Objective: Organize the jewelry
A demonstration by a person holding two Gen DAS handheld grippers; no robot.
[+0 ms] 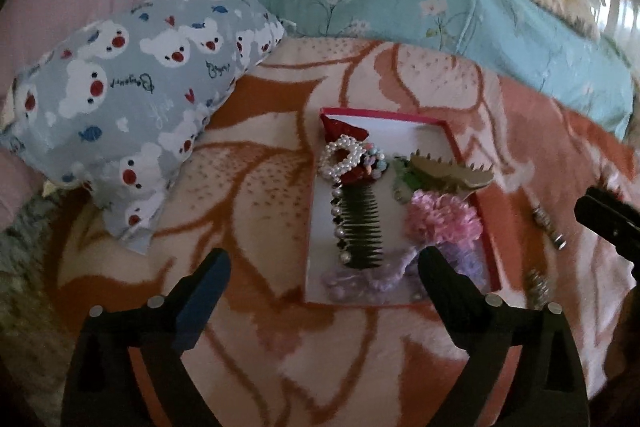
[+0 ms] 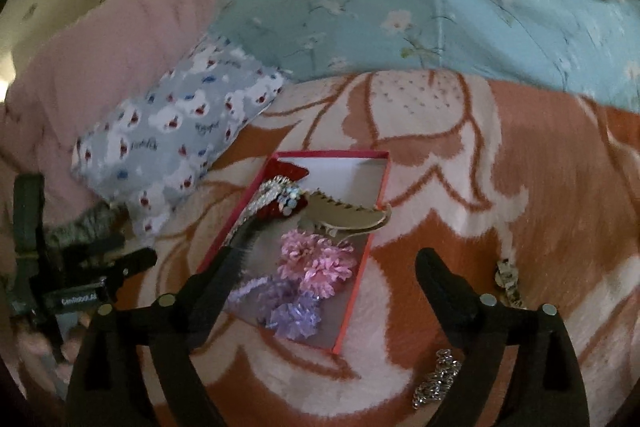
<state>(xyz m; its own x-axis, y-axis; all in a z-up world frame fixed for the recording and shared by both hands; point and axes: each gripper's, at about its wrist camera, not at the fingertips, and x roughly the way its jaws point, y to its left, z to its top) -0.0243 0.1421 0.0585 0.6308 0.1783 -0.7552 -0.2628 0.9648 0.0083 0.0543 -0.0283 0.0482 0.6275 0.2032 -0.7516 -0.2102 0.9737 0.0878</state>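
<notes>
Both grippers, left gripper (image 1: 324, 267) and right gripper (image 2: 320, 275), spread, empty; right hides box (image 2: 362, 267) corner.

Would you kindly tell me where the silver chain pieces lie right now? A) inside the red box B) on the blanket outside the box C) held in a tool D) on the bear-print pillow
B: the silver chain pieces lie on the blanket, apart from the red box.
</notes>
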